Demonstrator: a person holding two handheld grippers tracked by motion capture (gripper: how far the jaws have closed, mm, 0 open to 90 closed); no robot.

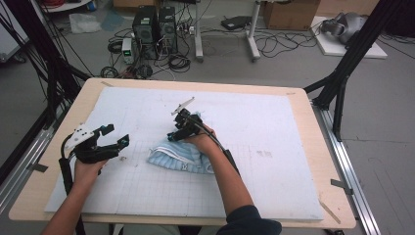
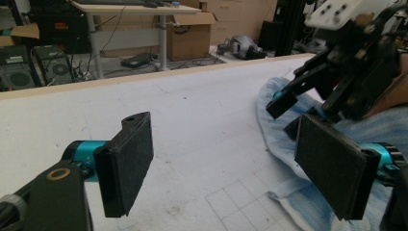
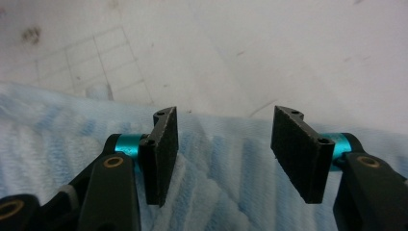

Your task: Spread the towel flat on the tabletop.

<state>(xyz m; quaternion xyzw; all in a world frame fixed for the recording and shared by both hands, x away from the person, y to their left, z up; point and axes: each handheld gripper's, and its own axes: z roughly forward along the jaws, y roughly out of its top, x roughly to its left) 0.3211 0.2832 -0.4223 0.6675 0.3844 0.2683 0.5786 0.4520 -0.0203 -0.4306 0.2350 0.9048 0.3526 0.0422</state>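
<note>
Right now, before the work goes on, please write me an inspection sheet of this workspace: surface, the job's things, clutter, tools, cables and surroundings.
Surface: white gridded mat on a wooden table, with faint marks.
Job's things: one light blue towel, bunched up near the middle of the mat.
Clutter: nothing seen on the mat besides the towel.
Tools: left tool open, over bare mat left of the towel; right tool open over the towel, nothing pinched between its pads.
Cables: one trails from each tool along the forearm; loose cables lie on the floor beyond the table.
Surroundings: computer towers, cardboard box, black frame posts.
</note>
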